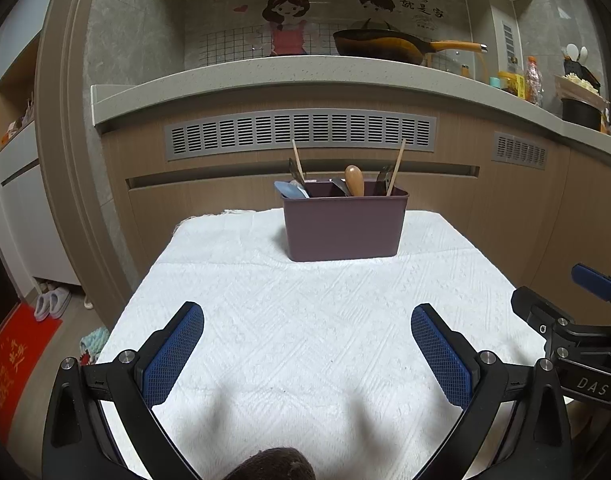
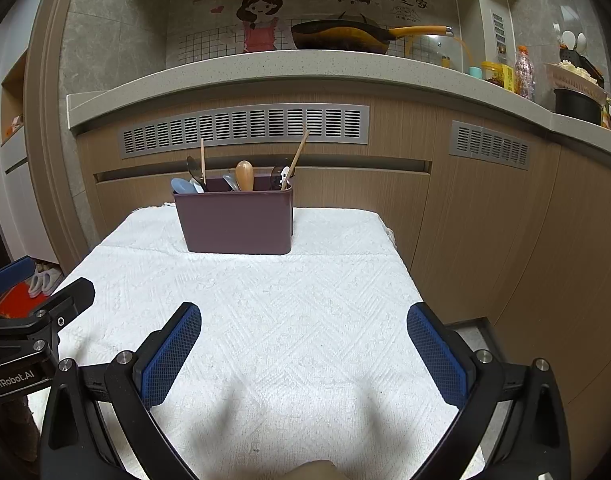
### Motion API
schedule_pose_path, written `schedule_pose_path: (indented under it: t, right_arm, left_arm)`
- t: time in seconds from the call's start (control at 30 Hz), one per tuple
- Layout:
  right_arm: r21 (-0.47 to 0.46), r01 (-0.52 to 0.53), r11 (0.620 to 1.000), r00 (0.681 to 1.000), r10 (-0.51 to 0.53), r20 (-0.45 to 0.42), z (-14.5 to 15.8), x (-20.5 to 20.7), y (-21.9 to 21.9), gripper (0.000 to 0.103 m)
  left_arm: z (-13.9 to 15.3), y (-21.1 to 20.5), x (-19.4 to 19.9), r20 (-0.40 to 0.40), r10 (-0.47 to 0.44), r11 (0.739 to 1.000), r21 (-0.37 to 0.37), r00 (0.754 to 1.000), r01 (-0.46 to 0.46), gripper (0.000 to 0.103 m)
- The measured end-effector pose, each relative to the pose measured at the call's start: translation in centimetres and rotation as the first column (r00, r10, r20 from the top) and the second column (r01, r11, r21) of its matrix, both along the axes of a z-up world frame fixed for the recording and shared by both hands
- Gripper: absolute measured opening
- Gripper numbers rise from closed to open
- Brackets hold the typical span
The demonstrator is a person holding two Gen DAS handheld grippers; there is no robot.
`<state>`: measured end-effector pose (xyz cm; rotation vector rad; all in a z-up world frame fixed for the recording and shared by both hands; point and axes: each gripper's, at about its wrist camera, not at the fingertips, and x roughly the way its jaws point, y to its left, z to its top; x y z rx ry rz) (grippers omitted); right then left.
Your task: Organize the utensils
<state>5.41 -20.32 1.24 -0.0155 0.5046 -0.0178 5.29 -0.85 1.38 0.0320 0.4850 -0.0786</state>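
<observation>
Both hand-held grippers [image 1: 307, 316] [image 2: 303, 316] wide apart, empty.

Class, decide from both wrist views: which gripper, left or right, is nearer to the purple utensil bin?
Neither clearly. The purple utensil bin sits ahead of the open left gripper, slightly right; it sits ahead of the open right gripper, slightly left. Both hang back similarly.

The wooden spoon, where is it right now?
The wooden spoon stands near the middle of the purple utensil holder, at the far end of the white cloth.
</observation>
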Motion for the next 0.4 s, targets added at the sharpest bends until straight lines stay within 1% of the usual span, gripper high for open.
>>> schedule_pose_path:
  t: [0.4]
  right_arm:
    - [-0.004,0.001,1.0,1.0,-0.001,0.006,0.09,0.11,-0.1,0.102]
  left_arm:
    - [-0.14,0.03,-0.05,0.004,0.004,1.0,0.005,1.0,-0.004,0.103]
